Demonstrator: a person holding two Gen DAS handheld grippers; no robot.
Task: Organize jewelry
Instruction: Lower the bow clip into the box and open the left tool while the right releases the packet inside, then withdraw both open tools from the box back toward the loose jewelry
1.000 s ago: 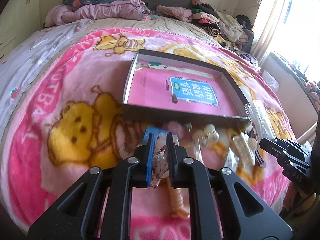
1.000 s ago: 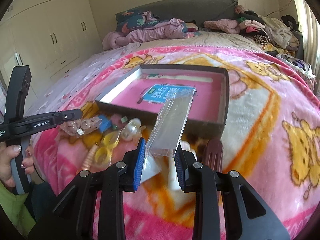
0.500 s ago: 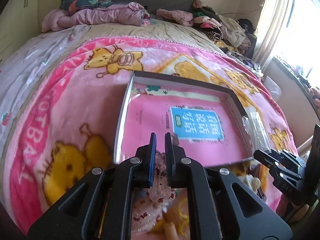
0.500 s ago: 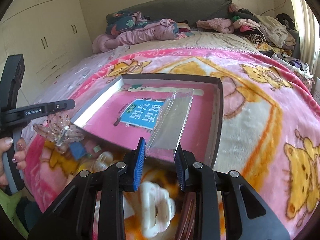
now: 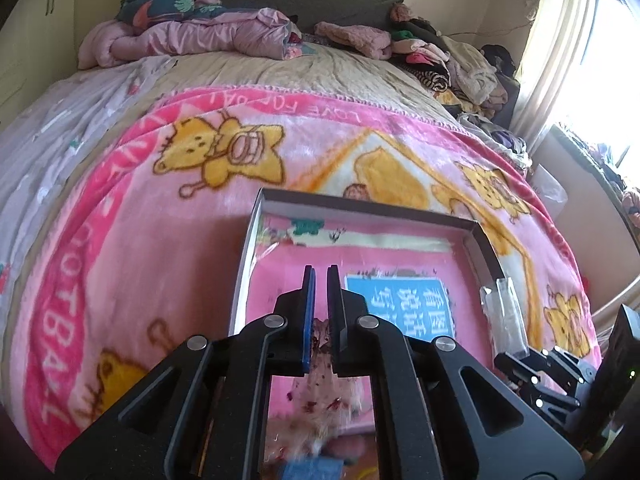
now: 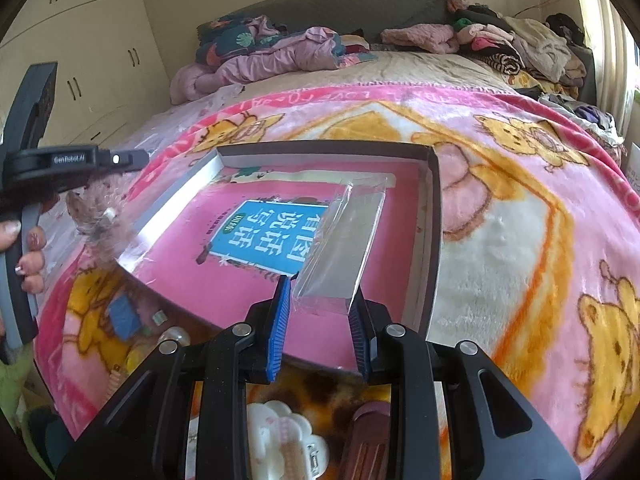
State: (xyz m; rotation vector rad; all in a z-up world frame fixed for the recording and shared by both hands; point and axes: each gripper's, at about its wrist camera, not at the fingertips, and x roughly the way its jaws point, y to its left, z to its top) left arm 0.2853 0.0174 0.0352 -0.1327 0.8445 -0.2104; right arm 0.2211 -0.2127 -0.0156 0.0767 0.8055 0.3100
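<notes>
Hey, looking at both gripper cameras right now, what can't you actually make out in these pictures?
- Left wrist view: the pink sparkly hair accessory is largely hidden between the left gripper fingers and blurred below them.
- Right wrist view: contents of the clear plastic sleeve in the right gripper cannot be told; glare.
- Right wrist view: the white cloud-shaped hair clip and dark red comb are partly hidden by the gripper frame.

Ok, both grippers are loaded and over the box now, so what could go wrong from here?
The left gripper pinches the pink sparkly hair bow deep between its fingers, so it may snag on release. The clear plastic bag in the right gripper is limp and may fall across the box wall rather than inside.
</notes>
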